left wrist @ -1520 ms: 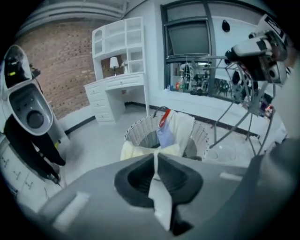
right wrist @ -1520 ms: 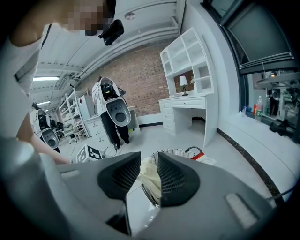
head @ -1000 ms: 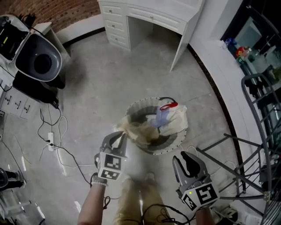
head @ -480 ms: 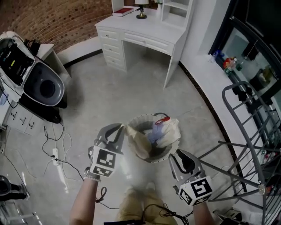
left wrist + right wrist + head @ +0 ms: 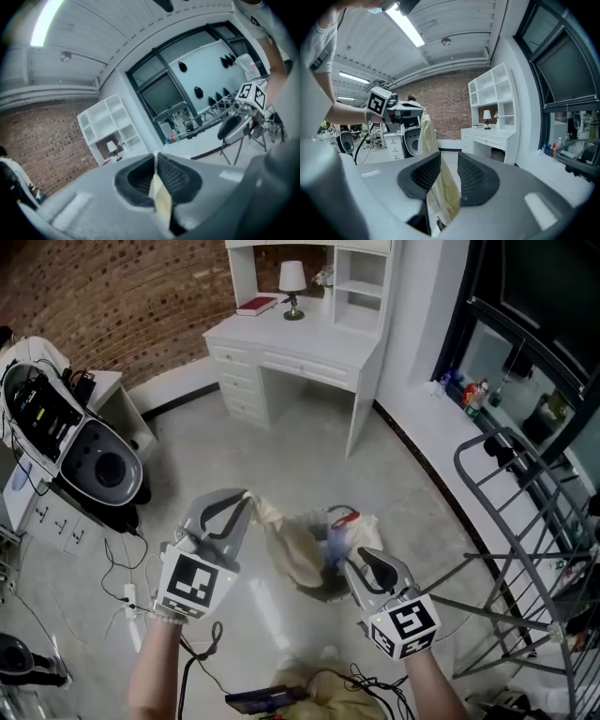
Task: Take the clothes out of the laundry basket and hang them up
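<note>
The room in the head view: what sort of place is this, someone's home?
It looks like a furnished home-style room, perhaps a staged one rather than a lived-in home: a white desk with a lamp stands against a brick wall, and a metal drying rack stands at the right.
</note>
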Tool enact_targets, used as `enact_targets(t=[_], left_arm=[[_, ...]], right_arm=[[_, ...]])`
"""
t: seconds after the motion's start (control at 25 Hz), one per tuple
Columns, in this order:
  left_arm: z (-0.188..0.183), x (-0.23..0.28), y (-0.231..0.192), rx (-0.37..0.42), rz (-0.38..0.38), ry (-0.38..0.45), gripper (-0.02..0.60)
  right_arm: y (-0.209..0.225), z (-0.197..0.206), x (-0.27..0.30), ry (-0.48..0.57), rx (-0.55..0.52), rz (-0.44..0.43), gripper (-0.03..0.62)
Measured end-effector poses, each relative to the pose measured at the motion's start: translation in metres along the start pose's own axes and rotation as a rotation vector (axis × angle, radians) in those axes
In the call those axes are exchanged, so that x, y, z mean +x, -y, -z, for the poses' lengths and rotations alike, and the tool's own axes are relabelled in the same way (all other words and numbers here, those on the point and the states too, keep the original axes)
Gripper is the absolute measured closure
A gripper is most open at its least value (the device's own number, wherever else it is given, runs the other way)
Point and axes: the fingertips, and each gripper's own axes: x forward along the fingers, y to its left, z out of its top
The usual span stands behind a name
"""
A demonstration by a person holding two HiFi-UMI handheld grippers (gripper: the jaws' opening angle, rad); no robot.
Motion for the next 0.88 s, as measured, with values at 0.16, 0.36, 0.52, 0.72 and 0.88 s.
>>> enact_targets(t=[0.16,0.36,0.52,0.72,0.88], left_arm=[[-0.036,-0.026,-0.017,0.076,-0.006,0.034,0.574],[-0.066,-0.058,-0.031,0.051,-0.057,0.071,0.574],[-0.079,-0.081,-0.042,0.074,-0.08,0.061,0.574],[-0.087,-0.112,-0.049,0.094,-0.099,0.032,0.574],[-0.085,-0.138,-0.05,0.128,-0.107,-0.013,0.574]], right_arm=[[-0.002,-0.022,0.012,0.017,-0.021,-0.024,0.493],[-0.009,-0.036,0.035,0.037,-0.087,-0.093,0.493],[-0.027,-0.042,0.062,0.042,-0.112,-0.173,0.493],[-0.062,-0.044,0.101,0.042,-0.138,-0.304,0.493],[-0.085,-0.039,0.126,0.02,-0.182,-0.385,0.482]])
